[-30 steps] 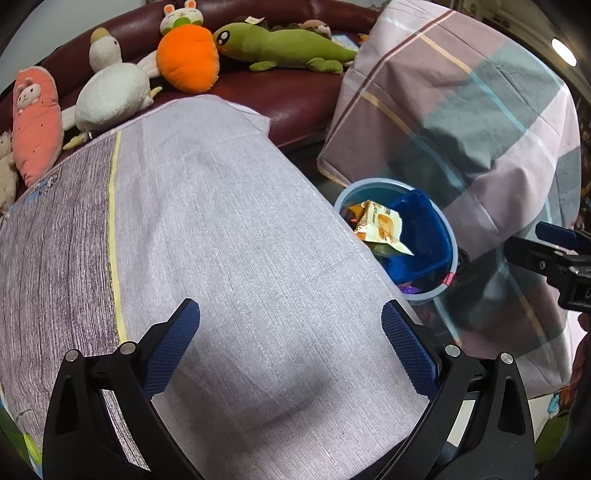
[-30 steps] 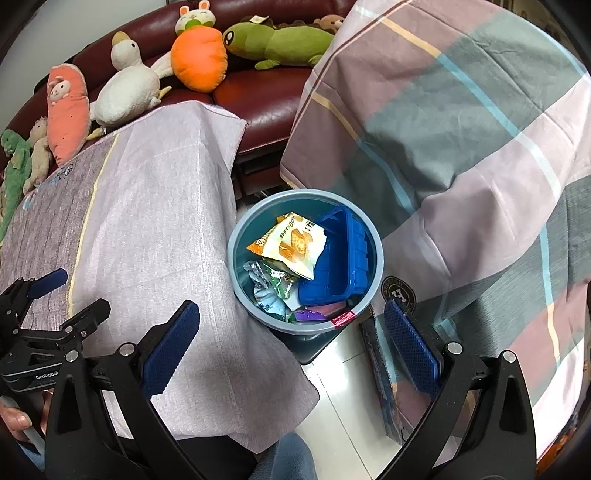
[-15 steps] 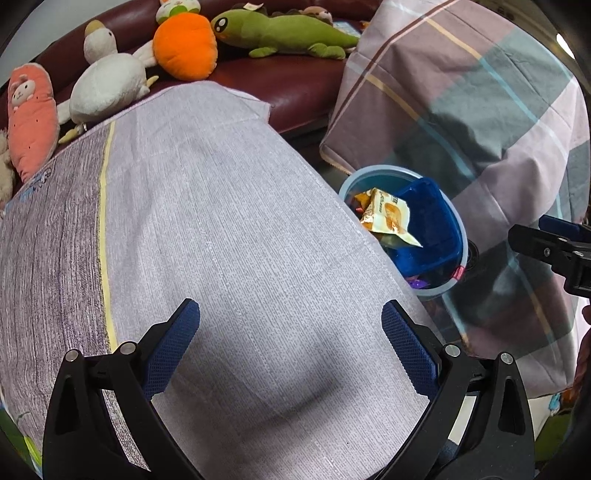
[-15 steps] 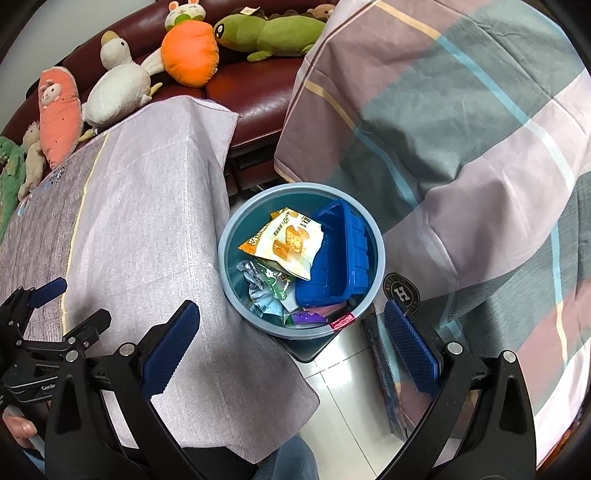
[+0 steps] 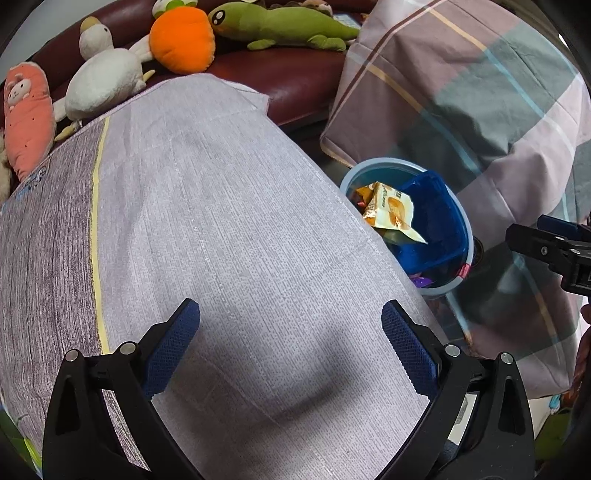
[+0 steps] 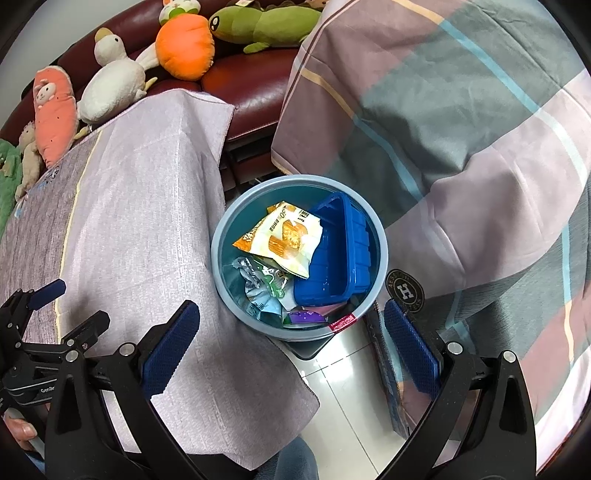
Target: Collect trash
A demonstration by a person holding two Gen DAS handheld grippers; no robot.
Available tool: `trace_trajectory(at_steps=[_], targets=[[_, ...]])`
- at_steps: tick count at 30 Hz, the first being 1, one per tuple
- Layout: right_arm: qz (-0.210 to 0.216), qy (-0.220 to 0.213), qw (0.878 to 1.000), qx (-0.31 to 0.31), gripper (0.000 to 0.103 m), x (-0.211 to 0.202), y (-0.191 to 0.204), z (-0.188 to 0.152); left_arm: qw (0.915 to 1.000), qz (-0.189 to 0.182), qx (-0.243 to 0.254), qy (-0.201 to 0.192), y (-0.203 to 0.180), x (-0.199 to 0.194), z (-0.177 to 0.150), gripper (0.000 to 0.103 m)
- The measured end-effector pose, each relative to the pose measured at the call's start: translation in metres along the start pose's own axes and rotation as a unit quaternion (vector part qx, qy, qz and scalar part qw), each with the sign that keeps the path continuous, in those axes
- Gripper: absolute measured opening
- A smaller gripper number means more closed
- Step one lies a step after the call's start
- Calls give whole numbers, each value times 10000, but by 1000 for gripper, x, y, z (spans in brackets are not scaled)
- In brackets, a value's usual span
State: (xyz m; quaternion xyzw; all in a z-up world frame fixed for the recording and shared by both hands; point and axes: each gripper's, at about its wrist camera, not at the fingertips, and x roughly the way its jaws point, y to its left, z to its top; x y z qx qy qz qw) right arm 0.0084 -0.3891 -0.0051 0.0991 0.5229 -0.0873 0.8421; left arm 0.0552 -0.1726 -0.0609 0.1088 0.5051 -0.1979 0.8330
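Note:
A round blue bin (image 6: 376, 236) stands on the tiled floor between a cloth-covered table and a draped plaid cloth. Inside lie an orange-and-white snack bag (image 6: 284, 236), a blue plastic tray (image 6: 343, 251) and crumpled wrappers (image 6: 262, 284). My right gripper (image 6: 291, 339) hovers open just above the bin's near side, with nothing between its fingers. My left gripper (image 5: 291, 343) is open over the bare tablecloth (image 5: 207, 206), empty. In the left wrist view the bin (image 5: 388, 164) sits at the table's right edge and the right gripper (image 5: 546, 243) shows at far right.
Plush toys line a dark red sofa (image 6: 251, 77) at the back: an orange one (image 6: 184, 44), a white duck (image 6: 110, 88), a green lizard (image 6: 266, 26), a pink carrot (image 6: 53, 110). The plaid cloth (image 6: 461, 129) fills the right side. A hand (image 6: 22, 432) holds the left gripper.
Both grippers have shifted slightly, so the bin sits a little lower and more to the left in the right wrist view. Both stay open and empty; the trash has not moved.

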Motion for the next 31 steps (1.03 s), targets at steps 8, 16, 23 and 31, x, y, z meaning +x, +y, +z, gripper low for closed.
trace_trajectory(at_steps=[8, 16, 23, 31], targets=[[59, 73, 10000, 19, 96, 11, -2, 0, 9999, 42, 62, 74, -4, 9, 2, 99], [88, 124, 9999, 51, 96, 19, -6, 3, 9999, 78, 66, 101, -5, 15, 7, 99], [54, 155, 9999, 34, 96, 23, -8, 7, 9998, 29, 88, 170, -6, 20, 10, 99], [6, 121, 9999, -53, 96, 24, -5, 8, 9995, 70, 1, 309, -4, 27, 9, 99]])
